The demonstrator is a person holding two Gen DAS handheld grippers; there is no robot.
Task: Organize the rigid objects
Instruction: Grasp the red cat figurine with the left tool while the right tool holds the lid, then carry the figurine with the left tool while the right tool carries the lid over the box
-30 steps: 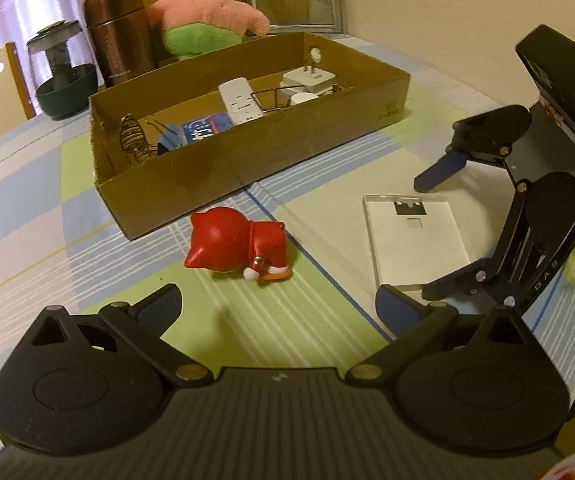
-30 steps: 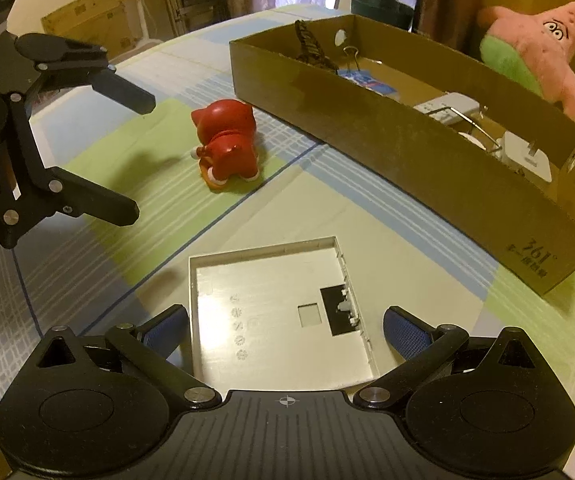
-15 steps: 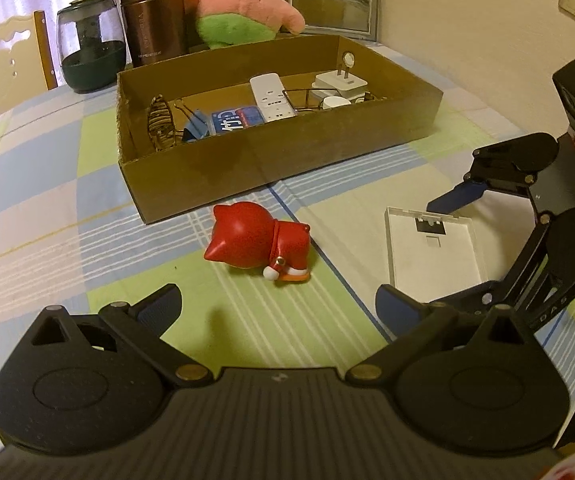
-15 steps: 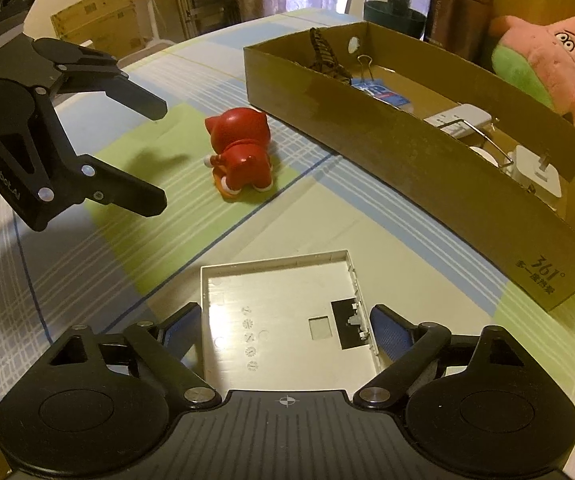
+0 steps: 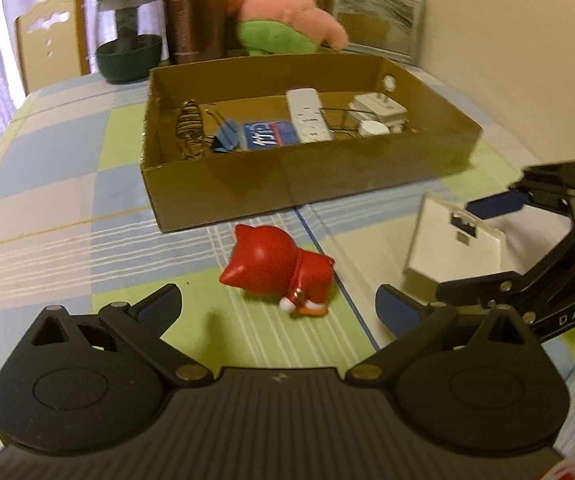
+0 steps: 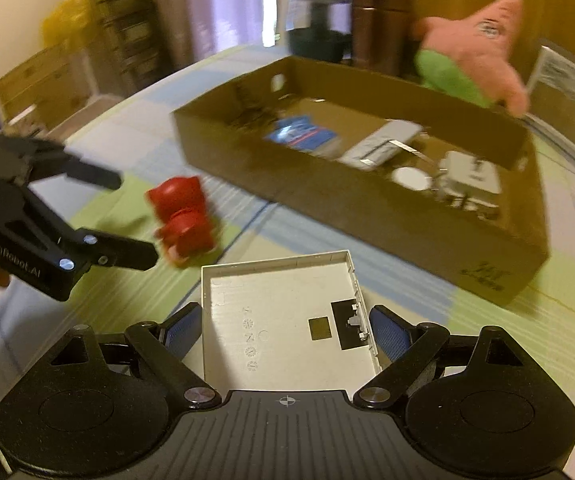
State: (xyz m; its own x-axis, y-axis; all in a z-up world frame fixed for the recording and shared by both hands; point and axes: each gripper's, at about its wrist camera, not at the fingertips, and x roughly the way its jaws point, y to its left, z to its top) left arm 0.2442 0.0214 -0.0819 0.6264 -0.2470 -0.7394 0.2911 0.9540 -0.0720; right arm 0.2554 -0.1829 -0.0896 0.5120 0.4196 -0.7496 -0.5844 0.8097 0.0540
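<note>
Gripping white tray [image 6: 287, 320], right gripper [image 6: 287, 330] now lifted (tilted), left gripper [image 5: 277, 306] unmoved

The left gripper [image 5: 277, 304] hangs over a checked blue, green and cream tablecloth [image 5: 47, 216] with its blue-padded jaws spread wide and nothing between the pads; just ahead lies a glossy red cat-shaped figurine [image 5: 277, 270] on its side, ears pointing left; behind it stands a shallow open brown cardboard box [image 5: 287, 184] holding a white remote-like bar [image 5: 308, 121], a blue printed card [image 5: 269, 135], a blue binder clip [image 5: 226, 142], a brown claw-style hair clip [image 5: 190, 130] and a white plug adapter [image 5: 379, 112]; to the right the right gripper [image 5: 447, 252] grips a flat white plastic cover plate [image 5: 453, 246], tilted up off the cloth; beyond the box sit a pink and green star plush [image 5: 287, 20], a brown metal flask [image 5: 195, 12] and a dark green jar [image 5: 127, 36].
</note>
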